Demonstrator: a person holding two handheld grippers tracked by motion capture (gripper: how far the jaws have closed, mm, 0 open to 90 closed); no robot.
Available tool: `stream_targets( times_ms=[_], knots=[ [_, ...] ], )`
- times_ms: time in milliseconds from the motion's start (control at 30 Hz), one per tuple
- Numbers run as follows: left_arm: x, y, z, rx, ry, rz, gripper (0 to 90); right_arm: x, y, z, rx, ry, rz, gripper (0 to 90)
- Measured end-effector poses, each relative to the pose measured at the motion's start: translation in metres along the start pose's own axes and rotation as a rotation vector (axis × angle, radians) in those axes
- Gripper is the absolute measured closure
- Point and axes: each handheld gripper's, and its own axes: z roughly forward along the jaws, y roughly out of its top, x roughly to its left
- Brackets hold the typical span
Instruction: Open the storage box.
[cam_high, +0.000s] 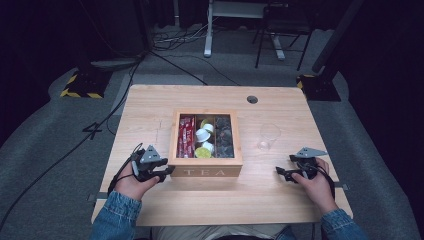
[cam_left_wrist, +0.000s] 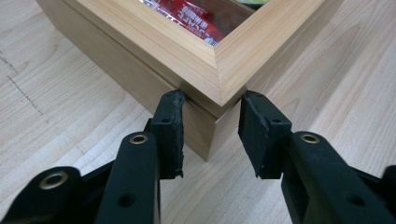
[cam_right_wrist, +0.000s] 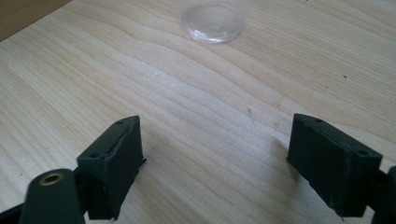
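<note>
Wooden tea box (cam_high: 205, 171) is sitting at the middle of the table (cam_high: 150, 107), its glass-paned lid down, with red sachets (cam_high: 186, 136), white pods (cam_high: 203, 134) and dark packets (cam_high: 223, 134) showing through in three compartments. The left gripper (cam_high: 159, 171) is reaching in at the box's near left corner; in the left gripper view that corner (cam_left_wrist: 210, 116) is lying between the jaws, one pad (cam_left_wrist: 172, 126) touching the wood by the lid seam, the other standing just off it. The right gripper (cam_high: 286, 173) is resting well apart from the box, jaws spread wide over bare wood with nothing between them. A clear cup (cam_high: 268, 136) is standing beyond it.
</note>
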Motion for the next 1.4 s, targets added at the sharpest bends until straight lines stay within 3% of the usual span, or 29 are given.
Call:
stream_targets(
  times_ms=[67, 167, 333, 600, 633, 1067, 1100, 1233, 1300, 1333, 1367, 1400],
  knots=[
    [0.0, 0.001, -0.001, 0.006, 0.0, 0.003, 63.0, 0.002, 0.001, -0.003, 0.008, 0.02, 0.01, 26.1],
    [0.0, 0.002, -0.001, 0.008, 0.0, 0.0, 63.4, 0.004, 0.003, -0.005, -0.003, 0.041, 0.02, 25.2],
    [0.0, 0.006, -0.004, 0.013, -0.002, -0.002, 63.8, 0.018, 0.011, -0.011, -0.027, 0.071, -0.021, 25.6],
    [0.003, 0.014, -0.013, -0.022, -0.01, -0.007, 65.6, 0.048, 0.031, -0.022, -0.077, 0.131, -0.103, 25.9],
    [0.004, 0.017, -0.014, -0.033, -0.006, 0.0, 65.7, 0.055, 0.038, -0.025, -0.096, 0.144, -0.131, 26.0],
    [0.011, 0.029, -0.021, -0.11, 0.002, -0.007, 68.2, 0.085, 0.084, -0.035, -0.151, 0.158, -0.266, 26.8],
    [0.011, 0.03, -0.021, -0.108, 0.0, -0.009, 68.2, 0.089, 0.093, -0.034, -0.166, 0.14, -0.3, 31.3],
    [0.012, 0.034, -0.022, -0.109, 0.0, -0.017, 68.1, 0.095, 0.104, -0.032, -0.179, 0.13, -0.341, 33.7],
    [0.012, 0.035, -0.023, -0.114, 0.0, -0.019, 67.5, 0.105, 0.115, -0.029, -0.175, 0.108, -0.437, 33.4],
    [0.012, 0.035, -0.023, -0.114, 0.0, -0.019, 67.3, 0.105, 0.115, -0.029, -0.175, 0.108, -0.437, 33.4],
    [0.012, 0.035, -0.024, -0.122, -0.007, -0.024, 67.3, 0.114, 0.121, -0.027, -0.179, 0.101, -0.495, 33.9],
    [0.012, 0.035, -0.024, -0.122, -0.007, -0.024, 67.0, 0.114, 0.121, -0.027, -0.179, 0.101, -0.495, 33.9]
  ],
)
